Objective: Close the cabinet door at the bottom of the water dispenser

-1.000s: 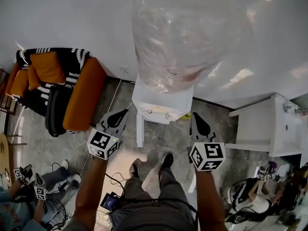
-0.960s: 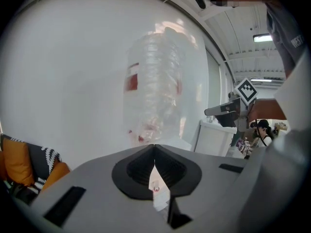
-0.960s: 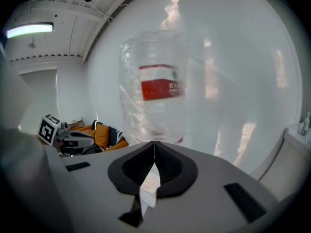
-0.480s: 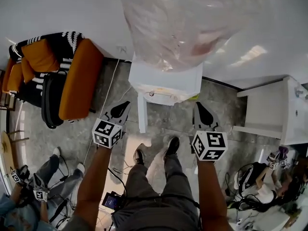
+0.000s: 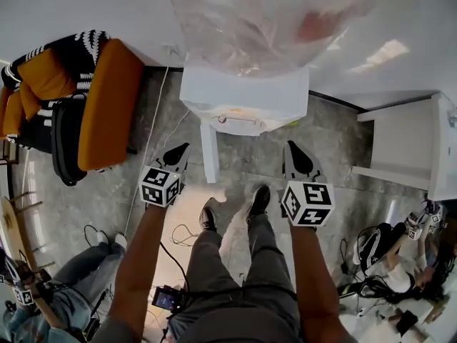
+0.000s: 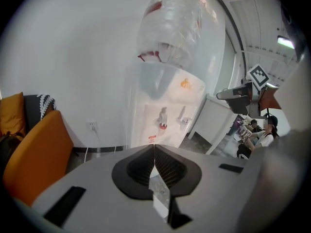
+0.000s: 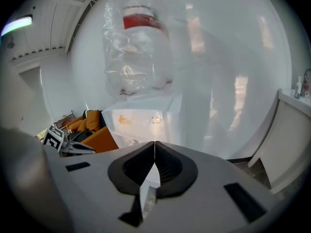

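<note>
Over grey floor (image 5: 335, 148), left gripper (image 5: 183, 148) and right gripper (image 5: 293, 149) hover closed, empty.

Shared workroom or office lounge
White wall (image 5: 71, 6) and grey stone-look floor (image 5: 335, 141); a bottled water dispenser (image 5: 243, 102) stands at 12 o'clock, an orange sofa (image 5: 103, 106) with striped cushions at 10 o'clock, a plain white cabinet (image 5: 414, 141) at 3 o'clock; people sit on the floor at 8 o'clock (image 5: 64, 299) and 4 o'clock (image 5: 407, 241) among loose cables (image 5: 178, 234)
</note>
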